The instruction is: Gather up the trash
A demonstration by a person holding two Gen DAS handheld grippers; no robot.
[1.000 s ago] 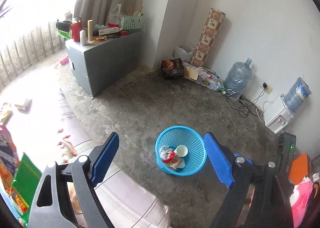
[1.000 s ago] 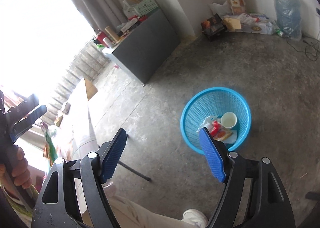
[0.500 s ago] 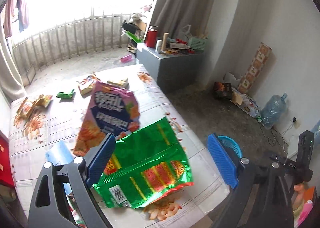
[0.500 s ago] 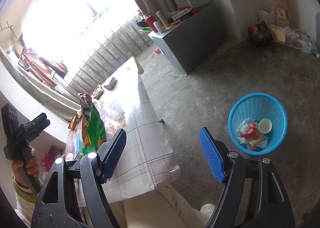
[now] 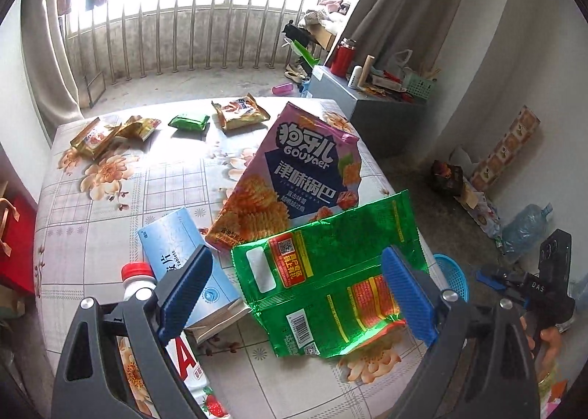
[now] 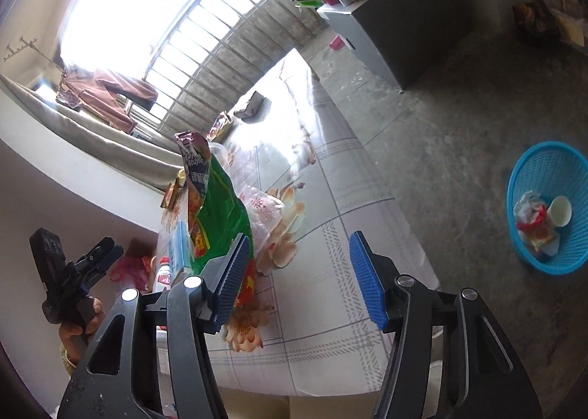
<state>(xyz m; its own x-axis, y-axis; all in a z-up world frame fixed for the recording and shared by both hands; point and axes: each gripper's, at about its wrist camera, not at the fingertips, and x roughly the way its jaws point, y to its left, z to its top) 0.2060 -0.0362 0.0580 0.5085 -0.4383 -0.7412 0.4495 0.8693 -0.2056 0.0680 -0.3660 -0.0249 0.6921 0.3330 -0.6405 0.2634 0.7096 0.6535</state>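
Note:
A green snack bag [image 5: 330, 272] lies on the floral tablecloth [image 5: 110, 198], overlapping a purple snack bag [image 5: 297, 180]. My left gripper [image 5: 296, 294] hovers open just above the green bag, its blue pads [image 5: 183, 290] apart and not touching it. My right gripper [image 6: 299, 281] is at the table's near edge with its jaws closing and nothing between them; the green bag [image 6: 220, 213] stands just beyond its left pad. The blue trash basket [image 6: 547, 206] sits on the floor to the right, holding a cup and wrappers.
A light blue box [image 5: 183, 253] and a red-capped bottle [image 5: 137, 275] lie left of the green bag. Small wrappers [image 5: 239, 112] are scattered at the table's far side. A grey cabinet [image 5: 367, 118] stands beyond the table, near the railing.
Both views have swung from the floor and basket toward the table. My left gripper has come in closer over the green bag. My right gripper's jaws stand narrower than before.

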